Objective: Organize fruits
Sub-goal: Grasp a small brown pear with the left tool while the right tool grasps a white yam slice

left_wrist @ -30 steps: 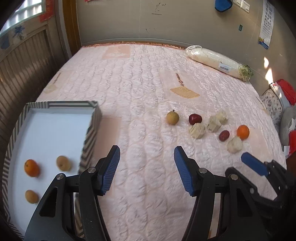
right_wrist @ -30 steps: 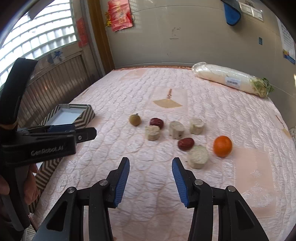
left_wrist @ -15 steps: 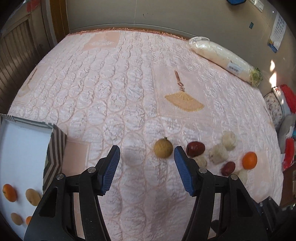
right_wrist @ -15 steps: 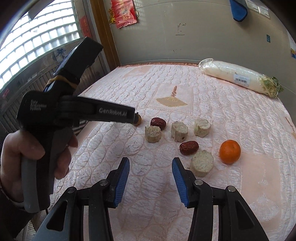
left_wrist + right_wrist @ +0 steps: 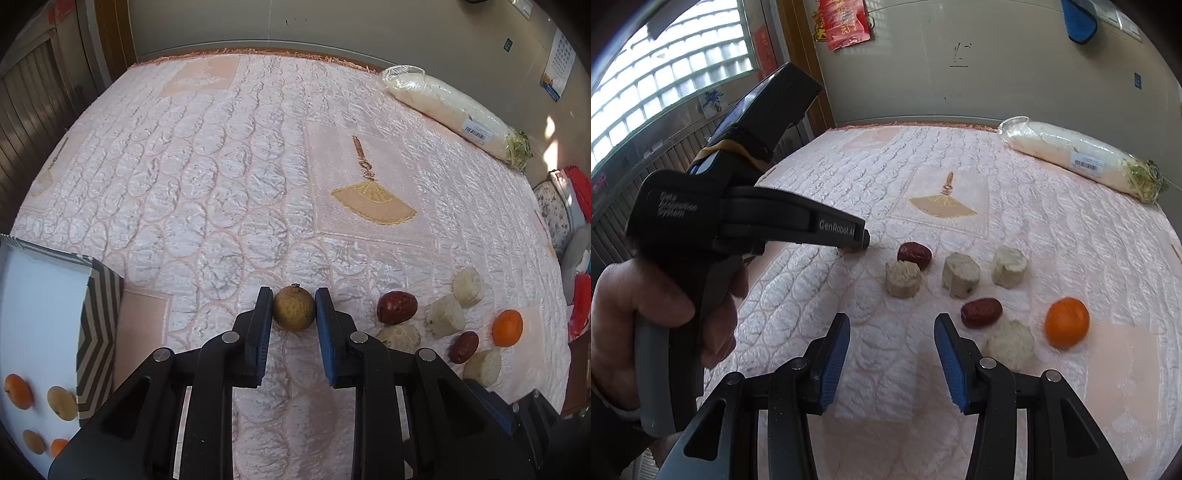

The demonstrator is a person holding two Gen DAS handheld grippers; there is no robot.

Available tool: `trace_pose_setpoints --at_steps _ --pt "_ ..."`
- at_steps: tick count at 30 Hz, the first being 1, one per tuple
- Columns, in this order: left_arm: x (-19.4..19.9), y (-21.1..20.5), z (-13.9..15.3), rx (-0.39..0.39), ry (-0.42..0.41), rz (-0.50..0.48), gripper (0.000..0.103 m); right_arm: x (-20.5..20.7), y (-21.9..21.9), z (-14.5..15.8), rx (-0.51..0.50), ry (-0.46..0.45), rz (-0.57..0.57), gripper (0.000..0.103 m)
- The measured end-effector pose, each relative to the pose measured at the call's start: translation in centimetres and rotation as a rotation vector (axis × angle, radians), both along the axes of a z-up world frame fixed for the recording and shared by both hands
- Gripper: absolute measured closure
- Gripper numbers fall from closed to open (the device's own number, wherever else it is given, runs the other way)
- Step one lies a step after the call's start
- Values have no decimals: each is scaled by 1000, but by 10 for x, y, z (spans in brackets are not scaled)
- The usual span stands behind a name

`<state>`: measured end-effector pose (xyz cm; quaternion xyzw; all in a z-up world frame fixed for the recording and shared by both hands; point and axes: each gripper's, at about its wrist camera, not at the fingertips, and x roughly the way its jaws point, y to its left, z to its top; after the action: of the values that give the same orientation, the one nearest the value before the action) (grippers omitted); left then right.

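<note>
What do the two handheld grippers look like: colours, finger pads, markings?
Both are black plastic with two scissor-style fingers, silver pivot pins and ribbed blue pads. Seen from the right gripper, the left gripper has a pistol-style body with a grey handle, white "GenRobot.AI" lettering along its side, more white print on the body, and a yellow band around the top unit. No cables or sleeves show clearly.

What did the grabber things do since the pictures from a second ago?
The left hand-held gripper swung from the striped box toward the loose fruit and has just closed on the brown round fruit. The right hand-held gripper stayed open; the orange kept its place.
</note>
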<state>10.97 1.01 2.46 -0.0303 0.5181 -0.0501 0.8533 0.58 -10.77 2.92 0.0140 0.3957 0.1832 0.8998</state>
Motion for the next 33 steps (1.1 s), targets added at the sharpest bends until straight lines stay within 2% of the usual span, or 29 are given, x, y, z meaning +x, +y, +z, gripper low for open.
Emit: trace_pose_setpoints --at_steps 10,11,12,14,16,25,33 --pt "-23 17 19 21 -42 26 80 42 16 -13 -58 26 -17 57" --pt "-26 18 20 26 -45 25 80 45 18 -15 -62 32 -15 61" --pt "-28 18 21 29 -46 23 80 48 19 -17 -64 39 -12 70" --pt "-31 19 21 28 -44 21 80 50 21 -19 -82 35 -22 78" --pt "-36 21 22 21 -43 19 80 50 20 -19 -76 35 -34 77" --pt "-71 38 30 2 -77 22 80 9 15 -1 -16 -23 -60 77" --pt "-110 61 38 15 -122 34 80 -32 35 19 16 -68 -34 77"
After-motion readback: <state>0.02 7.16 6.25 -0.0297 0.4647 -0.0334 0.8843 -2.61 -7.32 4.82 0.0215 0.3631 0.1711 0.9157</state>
